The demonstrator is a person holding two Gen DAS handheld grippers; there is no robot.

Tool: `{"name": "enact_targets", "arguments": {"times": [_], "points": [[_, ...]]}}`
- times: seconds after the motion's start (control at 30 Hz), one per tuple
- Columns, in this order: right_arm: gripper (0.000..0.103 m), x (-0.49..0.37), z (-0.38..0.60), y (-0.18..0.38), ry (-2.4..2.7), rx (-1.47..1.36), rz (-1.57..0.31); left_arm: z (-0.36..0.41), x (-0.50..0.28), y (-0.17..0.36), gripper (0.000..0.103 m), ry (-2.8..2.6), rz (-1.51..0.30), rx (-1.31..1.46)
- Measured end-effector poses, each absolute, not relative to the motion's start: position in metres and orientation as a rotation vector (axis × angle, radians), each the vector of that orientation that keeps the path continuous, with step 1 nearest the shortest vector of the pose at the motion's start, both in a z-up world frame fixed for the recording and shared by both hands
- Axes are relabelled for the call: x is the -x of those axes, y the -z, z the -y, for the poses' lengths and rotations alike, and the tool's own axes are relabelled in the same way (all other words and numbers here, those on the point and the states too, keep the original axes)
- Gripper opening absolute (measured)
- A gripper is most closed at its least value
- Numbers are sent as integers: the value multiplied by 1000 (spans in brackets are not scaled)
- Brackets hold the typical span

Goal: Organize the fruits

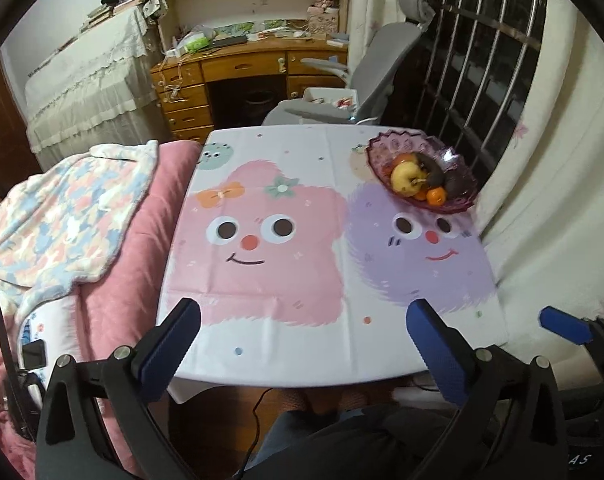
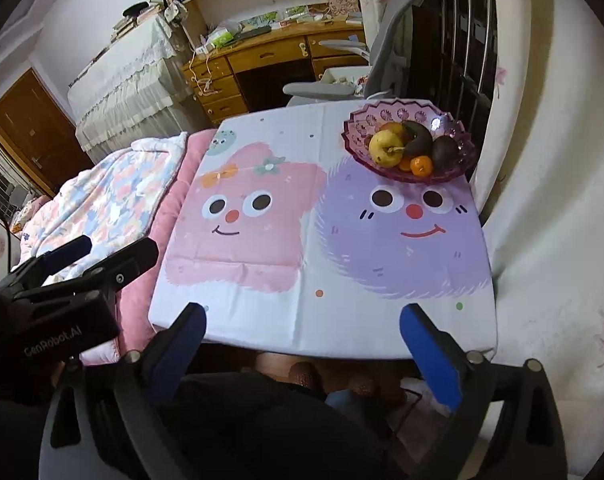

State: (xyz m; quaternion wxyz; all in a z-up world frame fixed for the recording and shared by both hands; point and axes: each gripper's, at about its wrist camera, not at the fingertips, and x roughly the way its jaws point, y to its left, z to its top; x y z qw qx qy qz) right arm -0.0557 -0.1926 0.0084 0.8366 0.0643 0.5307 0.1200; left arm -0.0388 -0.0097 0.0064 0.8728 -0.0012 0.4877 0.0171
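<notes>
Both the left gripper (image 1: 302, 344) and right gripper (image 2: 302, 344) gape empty; the scalloped purple glass fruit bowl (image 2: 454, 172) sits upper right on the cartoon-printed tablecloth (image 2: 262, 312).

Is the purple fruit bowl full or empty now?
Partly full: the purple fruit bowl holds a yellow apple, small oranges and dark fruits.

Left gripper (image 1: 302, 332): jaws spread wide, nothing between the blue pads (image 1: 442, 360). Held low at the near edge of the tabletop (image 1: 302, 364), pointing forward.

Right gripper (image 2: 302, 330): jaws likewise wide apart, empty, same low forward pose. The two sit side by side, each showing at the edge of the other's view. Dark-clad legs (image 2: 242, 420) below both.
</notes>
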Motion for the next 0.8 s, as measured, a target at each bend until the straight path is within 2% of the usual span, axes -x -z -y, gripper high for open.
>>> {"name": "enact_targets", "arguments": {"times": [0.1, 0.8], "points": [[103, 53, 193, -6, -244, -145, -1136, 8, 38, -4, 102, -50, -1027, -1], [103, 55, 190, -7, -230, -137, -1120, 9, 41, 5, 102, -50, -1054, 11]]}}
